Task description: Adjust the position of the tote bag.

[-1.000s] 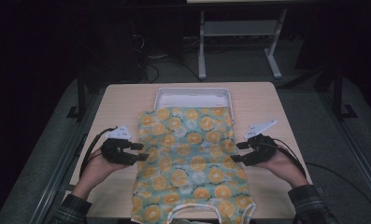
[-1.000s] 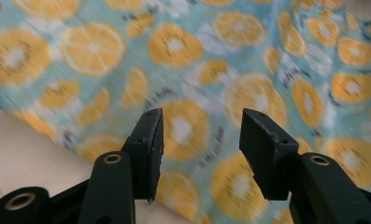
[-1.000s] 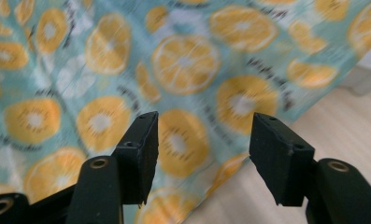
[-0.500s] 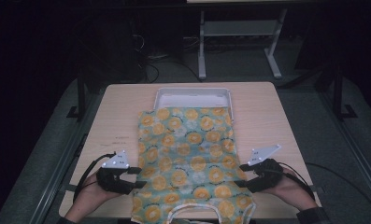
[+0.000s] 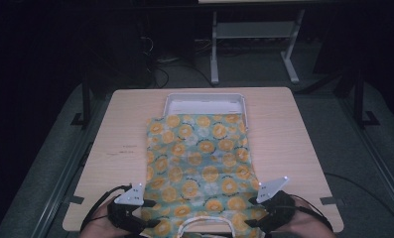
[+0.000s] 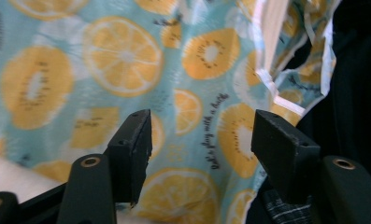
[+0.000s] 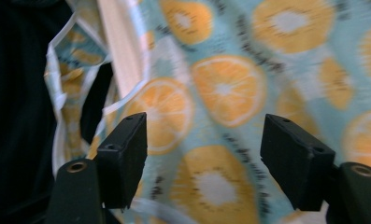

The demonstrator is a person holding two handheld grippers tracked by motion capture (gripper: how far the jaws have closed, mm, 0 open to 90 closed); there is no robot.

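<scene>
At the near edge of the table [image 5: 289, 129] I have both grippers down low. My left gripper [image 5: 152, 224] sits at the near left corner of the fruit-print cloth [image 5: 199, 158], its grey plate on top and its cable looping off to the left. In the left gripper view its jaws stand wide apart and have just been opening; the cloth [image 6: 127, 60] lies beyond and beneath them, and I see neither pad pressing on it. My right gripper [image 5: 254, 225] mirrors this at the near right corner. Its jaws are likewise spread wide and have just been opening, with the cloth [image 7: 230, 88] seen past them and nothing clamped.

Between the two grippers, at the near hem, a white-edged loop [image 5: 204, 225] of the cloth curves over the table edge. In both gripper views the cloth's hem hangs against a dark background.

Beyond my hands the cloth lies spread flat down the middle of the table, a teal ground printed with orange slices, reaching from the near edge towards the far side. Its far edge overlaps the near rim of a shallow white tray [image 5: 204, 99], which sits centred near the far edge of the table.
</scene>
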